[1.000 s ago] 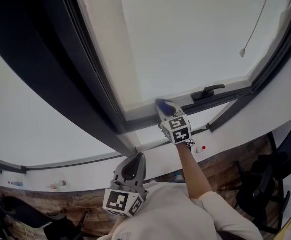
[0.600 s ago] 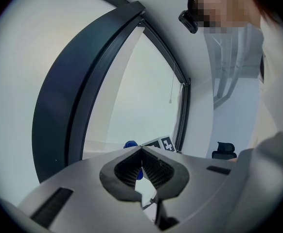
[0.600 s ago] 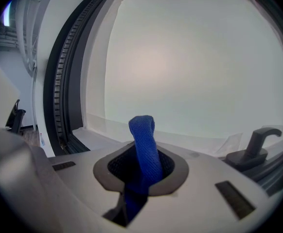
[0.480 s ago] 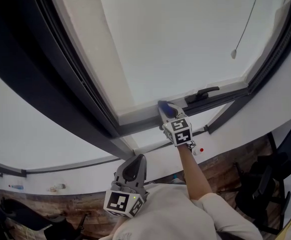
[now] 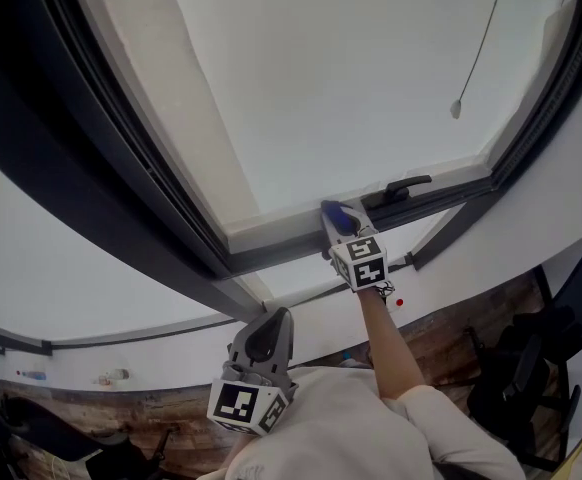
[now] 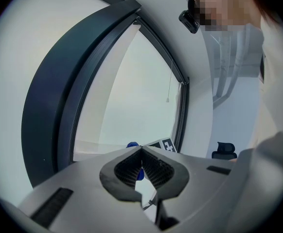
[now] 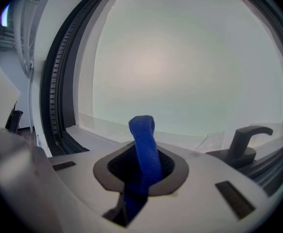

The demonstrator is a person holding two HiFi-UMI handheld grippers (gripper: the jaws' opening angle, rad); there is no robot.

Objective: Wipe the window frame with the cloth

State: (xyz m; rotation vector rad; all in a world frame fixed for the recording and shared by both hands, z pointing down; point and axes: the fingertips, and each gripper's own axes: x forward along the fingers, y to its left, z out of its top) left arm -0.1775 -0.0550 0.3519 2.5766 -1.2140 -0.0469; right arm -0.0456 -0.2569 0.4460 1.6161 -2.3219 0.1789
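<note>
The blue cloth (image 7: 144,149) sticks up folded from between the jaws of my right gripper (image 7: 142,171), which is shut on it. In the head view that right gripper (image 5: 337,220) holds the cloth (image 5: 337,214) against the bottom rail of the dark window frame (image 5: 281,252), just left of the black window handle (image 5: 399,187). The handle (image 7: 243,142) shows at the right of the right gripper view. My left gripper (image 5: 268,334) hangs low near my chest, away from the window, its jaws shut with nothing between them (image 6: 142,169).
A pull cord (image 5: 477,53) with a small weight hangs in front of the pane at upper right. A white sill (image 5: 171,338) runs below the frame. Dark chairs (image 5: 531,368) stand on the wooden floor at lower right.
My right gripper with the cloth has slid slightly right along the bottom rail toward the handle. The left gripper has stayed in place.
</note>
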